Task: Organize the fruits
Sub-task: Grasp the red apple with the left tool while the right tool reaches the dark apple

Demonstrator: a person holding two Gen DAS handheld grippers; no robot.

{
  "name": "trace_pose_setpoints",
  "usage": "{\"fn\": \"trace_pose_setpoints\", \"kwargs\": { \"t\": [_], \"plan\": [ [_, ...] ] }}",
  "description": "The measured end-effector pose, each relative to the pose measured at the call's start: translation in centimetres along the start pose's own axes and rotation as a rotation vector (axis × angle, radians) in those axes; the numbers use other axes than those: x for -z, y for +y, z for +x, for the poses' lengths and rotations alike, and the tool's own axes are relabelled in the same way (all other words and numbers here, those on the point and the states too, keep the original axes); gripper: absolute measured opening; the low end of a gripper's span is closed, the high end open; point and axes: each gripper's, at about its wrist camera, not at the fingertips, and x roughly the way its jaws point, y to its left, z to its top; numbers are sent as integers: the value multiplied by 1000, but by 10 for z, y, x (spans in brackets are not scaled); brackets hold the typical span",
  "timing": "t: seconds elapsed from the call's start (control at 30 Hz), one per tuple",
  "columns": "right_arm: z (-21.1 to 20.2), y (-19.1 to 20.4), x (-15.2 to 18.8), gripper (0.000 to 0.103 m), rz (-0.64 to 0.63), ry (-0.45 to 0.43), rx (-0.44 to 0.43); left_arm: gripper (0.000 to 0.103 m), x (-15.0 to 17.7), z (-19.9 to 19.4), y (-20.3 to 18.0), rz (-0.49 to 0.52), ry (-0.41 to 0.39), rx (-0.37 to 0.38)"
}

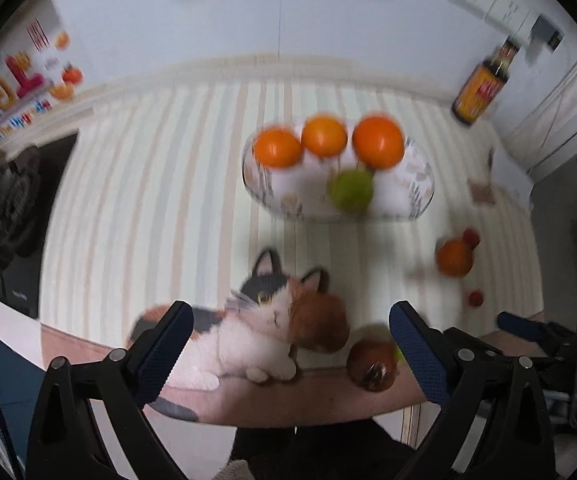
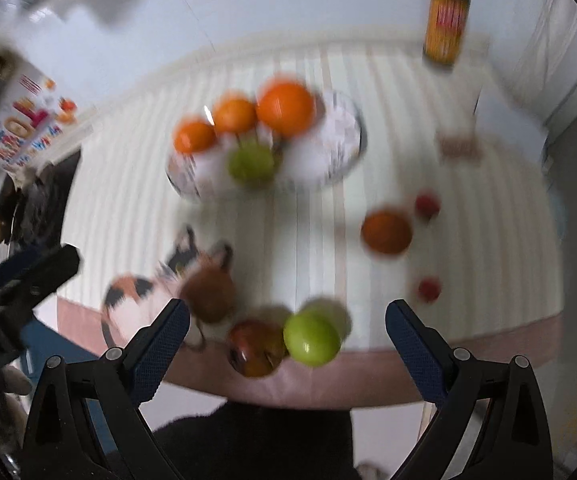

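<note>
A patterned white bowl (image 1: 416, 184) sits mid-table holding three oranges (image 1: 378, 142) and a green apple (image 1: 351, 191); it also shows in the right wrist view (image 2: 340, 136). Loose on the striped cloth are an orange (image 2: 386, 232), two small red fruits (image 2: 428, 289), a green apple (image 2: 312, 338) and a dark red apple (image 2: 254, 348) near the front edge. My left gripper (image 1: 288, 346) is open and empty above the front edge. My right gripper (image 2: 286, 344) is open, with the green and red apples between its fingers but below them.
A calico cat toy (image 1: 264, 332) lies at the front edge left of the red apple. A dark sauce bottle (image 1: 482, 88) stands at the back right. A colourful box (image 1: 12, 92) and a black item (image 1: 12, 208) are at the left.
</note>
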Motion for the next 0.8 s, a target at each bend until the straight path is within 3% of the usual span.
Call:
{"fn": "trace_pose_setpoints", "kwargs": {
  "t": [0.13, 0.27, 0.57, 0.6, 0.67, 0.7, 0.8],
  "plan": [
    [54, -31, 12, 100, 114, 125, -62, 100, 7, 45, 1, -27, 128, 41],
    [82, -49, 19, 99, 191, 172, -101, 100, 8, 80, 0, -48, 214, 56],
    [94, -59, 22, 96, 254, 185, -149, 100, 10, 148, -7, -87, 393, 138],
    [90, -59, 21, 96, 255, 179, -157, 98, 11, 151, -8, -86, 396, 145],
    [81, -55, 22, 96, 248, 162, -193, 67, 12, 153, -10, -80, 388, 145],
    [76, -50, 20, 96, 236, 157, -201, 64, 13, 153, -10, -84, 384, 174],
    [68, -35, 25, 96, 193, 172, -230, 64, 15, 148, -10, -64, 354, 129]
  ]
}}
